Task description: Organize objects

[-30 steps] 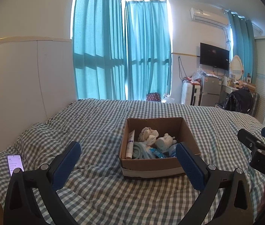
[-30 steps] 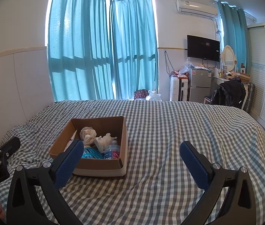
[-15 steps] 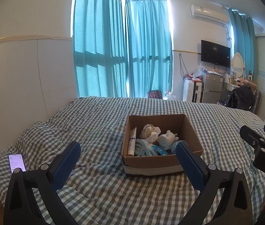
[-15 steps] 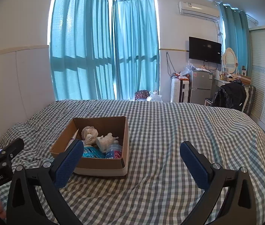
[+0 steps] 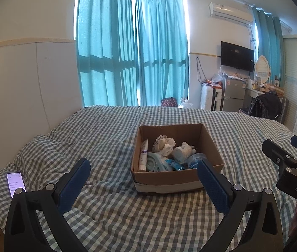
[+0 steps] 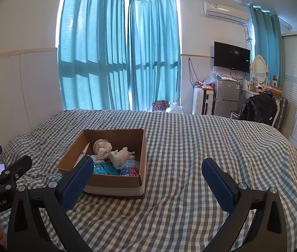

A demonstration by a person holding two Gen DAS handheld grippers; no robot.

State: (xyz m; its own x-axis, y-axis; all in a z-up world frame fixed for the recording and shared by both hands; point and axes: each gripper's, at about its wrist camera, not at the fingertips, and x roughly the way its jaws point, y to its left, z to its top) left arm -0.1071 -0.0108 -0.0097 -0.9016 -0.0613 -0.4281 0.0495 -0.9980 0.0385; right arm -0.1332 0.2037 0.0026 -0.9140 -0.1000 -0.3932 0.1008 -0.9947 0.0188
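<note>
Both views edged closer to cardboard box [image 5: 175,180] on checkered bed [image 5: 110,134], left gripper [image 5: 144,187] and right gripper [image 6: 148,185] spread empty; contents look light, figurine [image 5: 182,151] fragile, grab body.

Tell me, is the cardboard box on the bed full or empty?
Partly full. The open-topped cardboard box holds a white tube, a white plush toy, a blue-lidded jar and other small things, none above its rim.

A checked bed [image 5: 110,130] filled the room; a lit phone [image 5: 16,183] lay on it. Teal curtains [image 6: 119,63], a wall television [image 6: 231,56] and an air conditioner [image 6: 226,12] stood behind.
</note>
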